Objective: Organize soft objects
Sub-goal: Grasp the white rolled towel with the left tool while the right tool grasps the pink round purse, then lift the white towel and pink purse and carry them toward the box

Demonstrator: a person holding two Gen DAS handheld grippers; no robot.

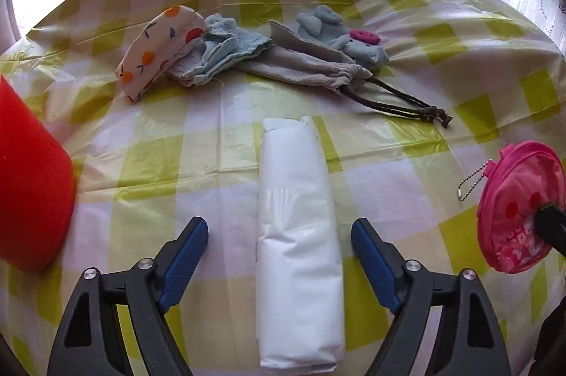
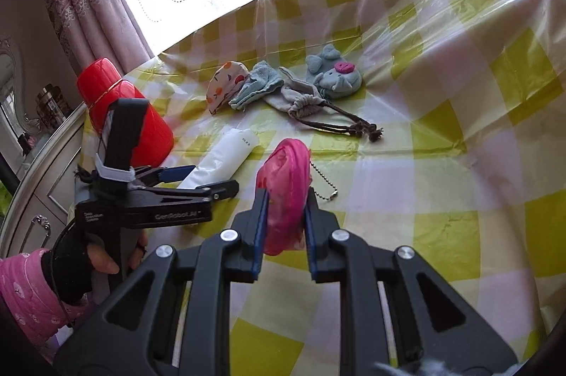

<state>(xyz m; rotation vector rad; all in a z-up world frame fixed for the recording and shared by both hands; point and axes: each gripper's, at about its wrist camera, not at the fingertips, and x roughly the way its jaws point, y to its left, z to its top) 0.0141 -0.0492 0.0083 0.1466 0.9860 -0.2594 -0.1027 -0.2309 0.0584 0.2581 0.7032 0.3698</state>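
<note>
Between the blue pads of the right tongs (image 2: 283,220) a round pink pouch (image 2: 284,195) is being squeezed on edge, held just above the surface (image 2: 442,163), its bead chain (image 2: 323,181) hanging to the right. In the left wrist view the same pouch is showing at the right edge, with a dark tong tip pressing into it. The left tongs (image 1: 279,231) are standing wide open, straddling a white folded packet (image 1: 299,252) that is lying flat on the green-checked cloth; the pads are not touching it. A hand (image 2: 106,255) in a dark fingerless glove with a pink sleeve is gripping the left tool's handle. Farther back a small heap is lying together: a fruit-print pouch (image 1: 159,46), a pale blue cloth (image 1: 230,46) touching it, a grey drawstring bag (image 1: 307,57) with dark cords, and a blue stuffed toy (image 1: 346,39) with a pink button resting on the bag. A red bottle (image 2: 123,114) is standing at the left edge of the surface, near the packet.
</note>
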